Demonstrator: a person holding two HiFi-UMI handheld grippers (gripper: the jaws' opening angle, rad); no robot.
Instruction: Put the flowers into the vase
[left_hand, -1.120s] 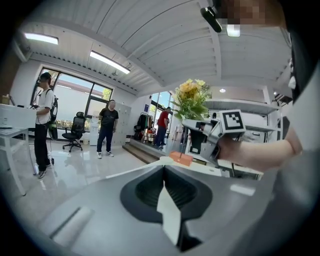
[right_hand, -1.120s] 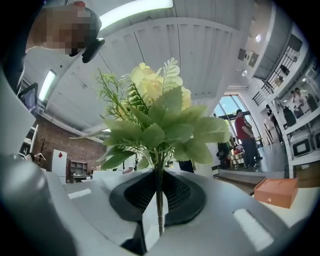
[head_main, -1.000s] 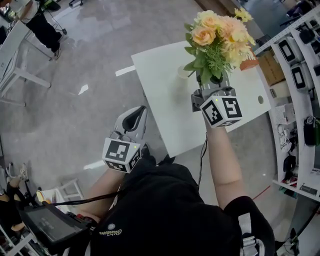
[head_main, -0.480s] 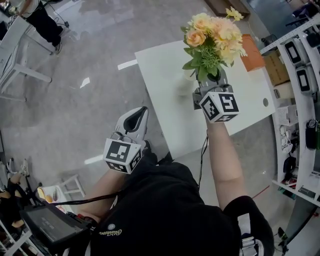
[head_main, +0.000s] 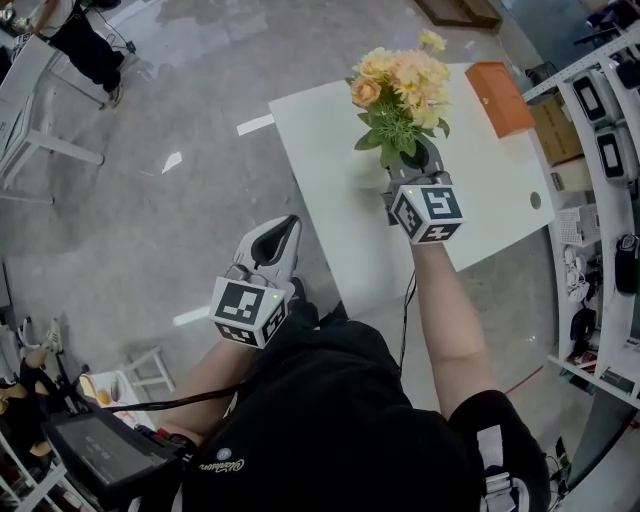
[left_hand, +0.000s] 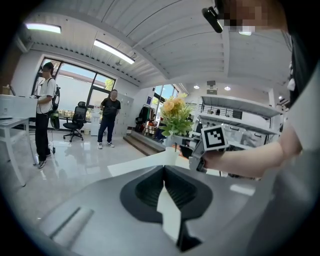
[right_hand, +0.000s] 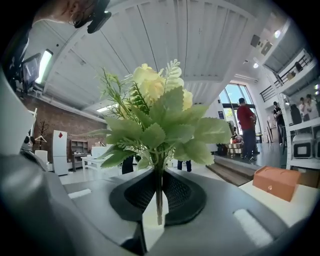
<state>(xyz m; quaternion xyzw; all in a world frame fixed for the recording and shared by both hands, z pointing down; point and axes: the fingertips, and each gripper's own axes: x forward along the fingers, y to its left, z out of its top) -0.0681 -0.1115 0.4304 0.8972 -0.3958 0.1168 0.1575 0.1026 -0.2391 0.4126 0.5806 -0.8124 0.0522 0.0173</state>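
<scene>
Left gripper (head_main: 283, 225) idle by the person's lap, jaws pinched together on nothing, short of the white table (head_main: 320, 130). Over the table, right gripper (head_main: 420, 162) was clenched on the stem of the artificial flowers (head_main: 400, 80); stem upright, blooms on top, cut end poking below the jaws. White vase (left_hand: 170, 156) stood just under that end, mouth up. Could not tell whether the tip had entered it, and nothing else was seen in it. Judged: a straight drop along the stem, the right hand's job. Orange box (head_main: 497, 95) lay well off to the right
</scene>
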